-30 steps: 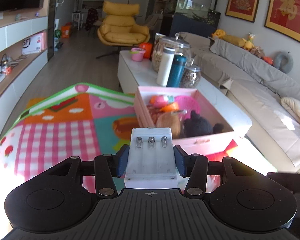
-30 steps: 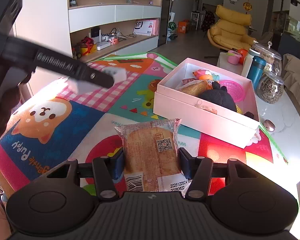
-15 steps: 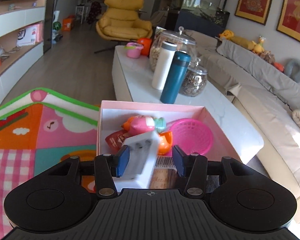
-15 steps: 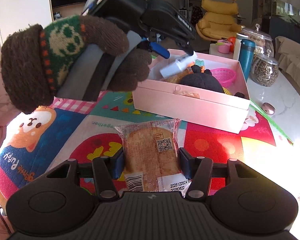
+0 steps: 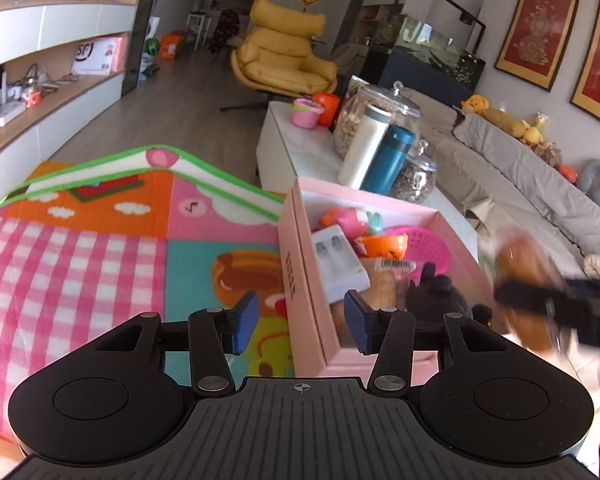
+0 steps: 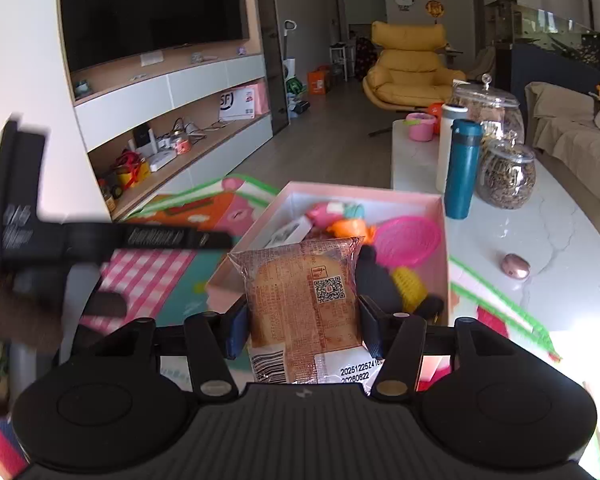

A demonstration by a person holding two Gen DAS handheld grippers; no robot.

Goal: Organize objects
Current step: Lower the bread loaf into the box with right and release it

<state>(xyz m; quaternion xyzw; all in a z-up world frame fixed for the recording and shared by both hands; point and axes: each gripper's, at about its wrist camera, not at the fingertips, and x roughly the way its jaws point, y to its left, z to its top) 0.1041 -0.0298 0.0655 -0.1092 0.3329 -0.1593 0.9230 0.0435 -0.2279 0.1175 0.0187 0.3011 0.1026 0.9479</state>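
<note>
Behind the pink box stand jars.

Bright daylight from the right, fisheye-bent edges, motion blur.

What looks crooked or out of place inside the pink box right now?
The white battery holder lies tilted against the left wall of the pink box, propped on the toys rather than flat. Nothing looks spilled or broken; the toys are just piled loosely.
</note>
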